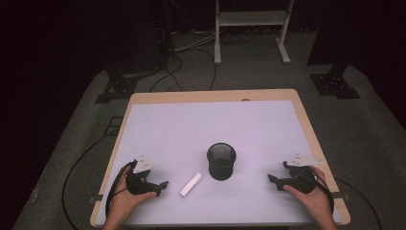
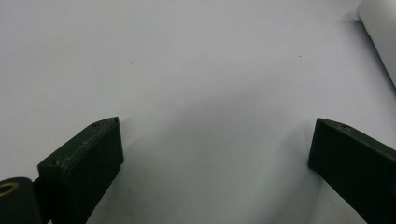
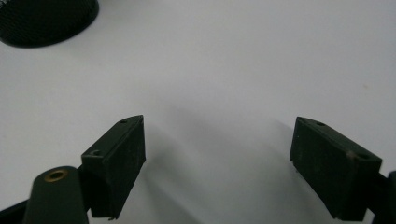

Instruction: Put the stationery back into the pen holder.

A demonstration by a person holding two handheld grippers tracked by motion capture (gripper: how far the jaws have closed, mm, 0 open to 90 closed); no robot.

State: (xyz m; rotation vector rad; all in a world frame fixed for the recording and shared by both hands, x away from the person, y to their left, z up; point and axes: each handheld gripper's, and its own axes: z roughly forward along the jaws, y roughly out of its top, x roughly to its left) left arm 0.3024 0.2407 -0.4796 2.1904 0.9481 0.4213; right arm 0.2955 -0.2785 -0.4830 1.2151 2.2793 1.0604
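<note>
A black mesh cup stands upright near the middle of the white-topped table. A short white stick lies flat to its front left. My left gripper rests low over the table just left of the stick, pointing at it, jaws wide apart and empty. In the left gripper view the stick's end shows at the upper right. My right gripper sits at the front right, open and empty, pointing left toward the cup. The right gripper view has the cup's base at the top left.
The table has a wooden rim. Cables trail over the grey floor on the left. A white frame and black stand feet are on the floor beyond the table's far edge.
</note>
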